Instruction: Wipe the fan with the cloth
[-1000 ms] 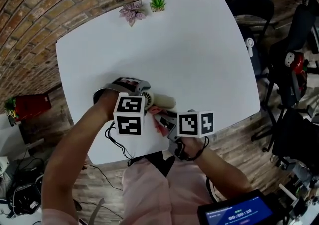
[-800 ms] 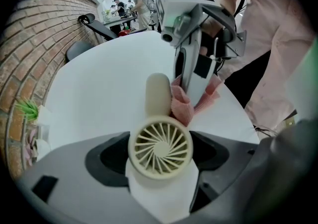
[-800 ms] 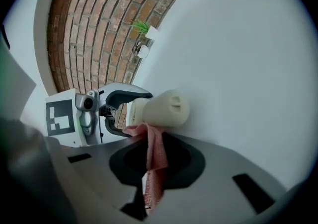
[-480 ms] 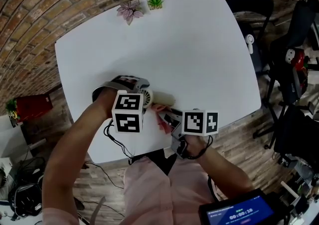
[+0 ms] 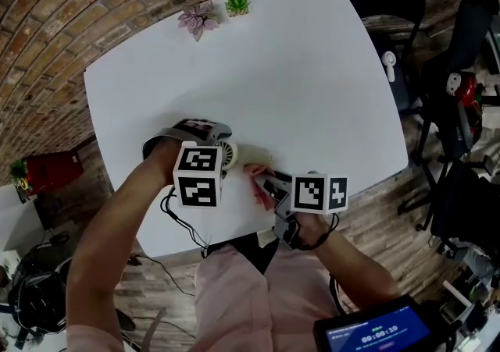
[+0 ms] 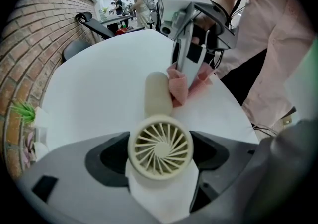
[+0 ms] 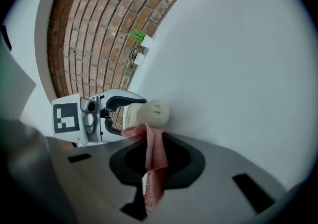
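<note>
A small cream fan (image 5: 237,157) lies over the white table (image 5: 297,69) near its front edge. My left gripper (image 5: 223,154) is shut on the fan's round head, and its grille (image 6: 160,147) sits between the jaws in the left gripper view. The fan's handle (image 6: 158,94) points away from that camera. My right gripper (image 5: 269,185) is shut on a pink cloth (image 5: 258,183), which it presses against the handle's side. In the right gripper view the cloth (image 7: 153,163) hangs pinched between the jaws, just under the handle's end (image 7: 151,112). The left gripper (image 7: 107,113) stands behind it.
Two small potted plants (image 5: 194,19) (image 5: 238,1) stand at the table's far edge. A dark chair (image 5: 391,7) is at the far right corner. The table's front edge runs close under both grippers. A black cable (image 5: 180,218) hangs off the left gripper.
My right gripper has slid a little to the right with the cloth along the fan's handle. The left gripper and the fan have stayed put.
</note>
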Motion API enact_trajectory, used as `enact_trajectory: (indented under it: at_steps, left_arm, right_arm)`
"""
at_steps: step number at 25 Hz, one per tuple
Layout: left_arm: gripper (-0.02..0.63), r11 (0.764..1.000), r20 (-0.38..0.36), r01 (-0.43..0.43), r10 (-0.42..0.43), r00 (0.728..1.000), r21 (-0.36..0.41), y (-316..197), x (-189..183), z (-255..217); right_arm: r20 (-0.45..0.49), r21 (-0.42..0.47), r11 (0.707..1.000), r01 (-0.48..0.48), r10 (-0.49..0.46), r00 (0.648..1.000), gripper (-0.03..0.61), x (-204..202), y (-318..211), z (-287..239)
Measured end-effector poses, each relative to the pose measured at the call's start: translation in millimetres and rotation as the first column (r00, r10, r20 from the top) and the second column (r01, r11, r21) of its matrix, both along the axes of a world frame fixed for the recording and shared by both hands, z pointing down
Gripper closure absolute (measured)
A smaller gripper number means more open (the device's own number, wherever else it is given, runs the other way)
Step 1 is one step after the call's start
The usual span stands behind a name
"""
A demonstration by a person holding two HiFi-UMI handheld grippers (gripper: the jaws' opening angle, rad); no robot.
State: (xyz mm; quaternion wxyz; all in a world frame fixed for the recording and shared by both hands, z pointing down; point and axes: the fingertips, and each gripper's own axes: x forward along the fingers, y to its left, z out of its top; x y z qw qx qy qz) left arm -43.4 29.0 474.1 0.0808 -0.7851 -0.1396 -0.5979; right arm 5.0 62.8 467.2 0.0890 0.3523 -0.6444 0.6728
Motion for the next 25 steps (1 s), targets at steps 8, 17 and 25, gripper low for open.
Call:
enact_trajectory:
  at_steps: [8, 17, 25]
  left_arm:
    - [0.235, 1.000, 0.003, -0.007, 0.007, 1.000, -0.003, 0.2, 0.9, 0.9]
    - [0.235, 1.000, 0.016, -0.031, 0.031, 0.999, -0.003, 1.8, 1.7, 0.5]
    - [0.235, 0.997, 0.028, -0.081, 0.082, 0.996, -0.006, 3.7, 4.2, 1.3]
  right_arm:
    - [-0.025, 0.004, 1.000, -0.002, 0.002, 1.000, 0.546, 12.4, 2.6, 0.6]
    - [-0.083, 0.024, 1.000, 0.009, -0.007, 0.997, 0.546, 41.9, -3.6, 1.4]
    - [-0.143, 0.069, 0.992, 0.110, -0.099, 0.985, 0.548, 46.3, -7.6, 0.8]
